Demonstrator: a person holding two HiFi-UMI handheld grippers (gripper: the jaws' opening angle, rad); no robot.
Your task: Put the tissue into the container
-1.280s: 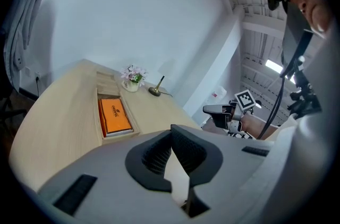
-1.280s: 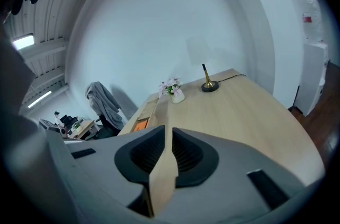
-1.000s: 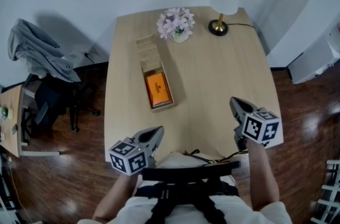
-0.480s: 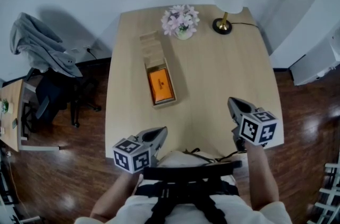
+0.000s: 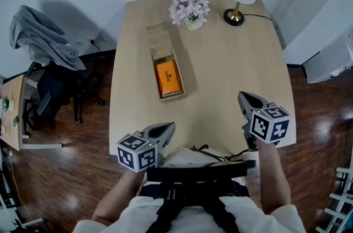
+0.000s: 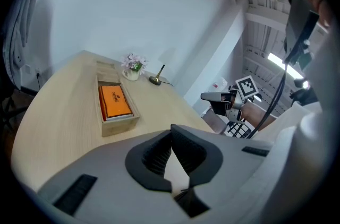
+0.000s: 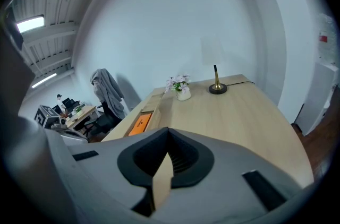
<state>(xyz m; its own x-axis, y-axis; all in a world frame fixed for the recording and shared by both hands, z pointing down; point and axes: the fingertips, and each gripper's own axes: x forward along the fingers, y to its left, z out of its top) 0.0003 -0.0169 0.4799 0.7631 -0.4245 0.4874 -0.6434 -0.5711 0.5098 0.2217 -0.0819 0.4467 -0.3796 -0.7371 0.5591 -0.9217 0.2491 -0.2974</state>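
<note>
Orange pack (image 5: 167,76) print unreadable; left hand-held gripper (image 5: 170,126), right hand-held gripper (image 5: 241,96) closed

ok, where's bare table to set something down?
Widest: right half of the table, from box to the right edge, lamp down to the right gripper. Also the strip left of the box. Crowded: far edge, flowers beside lamp.
</note>
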